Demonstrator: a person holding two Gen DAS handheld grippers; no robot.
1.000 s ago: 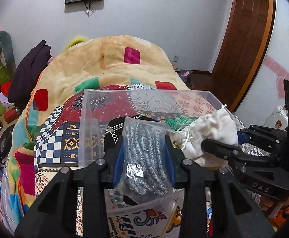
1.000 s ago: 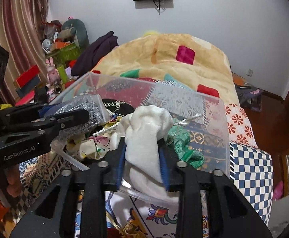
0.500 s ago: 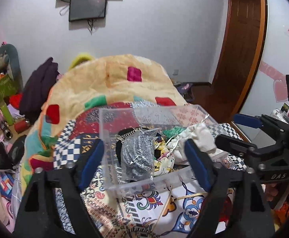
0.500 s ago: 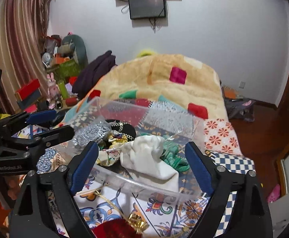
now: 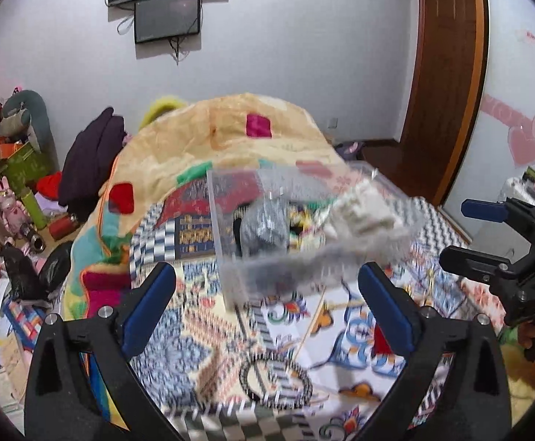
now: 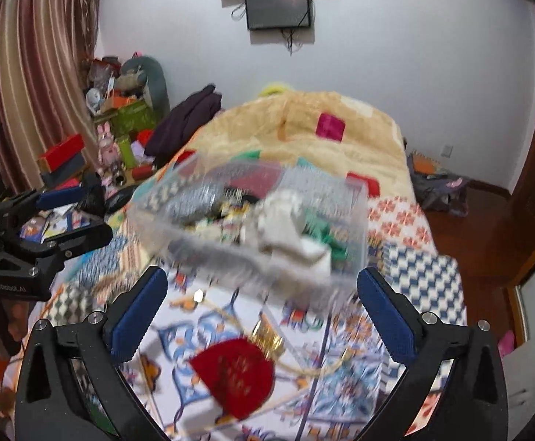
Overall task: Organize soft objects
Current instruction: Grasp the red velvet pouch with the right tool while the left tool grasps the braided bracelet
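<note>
A clear plastic bin (image 5: 230, 257) (image 6: 355, 220) stands on the patterned bedspread and holds soft items. In it lie a silver-grey bagged item (image 5: 267, 224) (image 6: 190, 202), a white drawstring pouch (image 5: 363, 209) (image 6: 285, 228) and a green piece (image 6: 322, 231). My left gripper (image 5: 265, 297) is open and empty, back from the bin's near wall. My right gripper (image 6: 261, 297) is open and empty, also short of the bin. A red pouch with gold trim (image 6: 238, 375) lies on the bedspread between the right fingers. A black hoop (image 5: 278, 378) lies near the left gripper.
A peach blanket with coloured squares (image 5: 230, 128) is piled behind the bin. Dark clothes (image 5: 94, 154) and cluttered boxes and toys (image 5: 13, 169) sit at the left. A wooden door (image 5: 447, 73) is at the right. The other gripper shows at each view's edge (image 5: 502, 250) (image 6: 43, 228).
Both grippers opened and let go of the silver-grey bag and the white pouch, which now lie in the bin. Both grippers pulled back and up from the bin.
</note>
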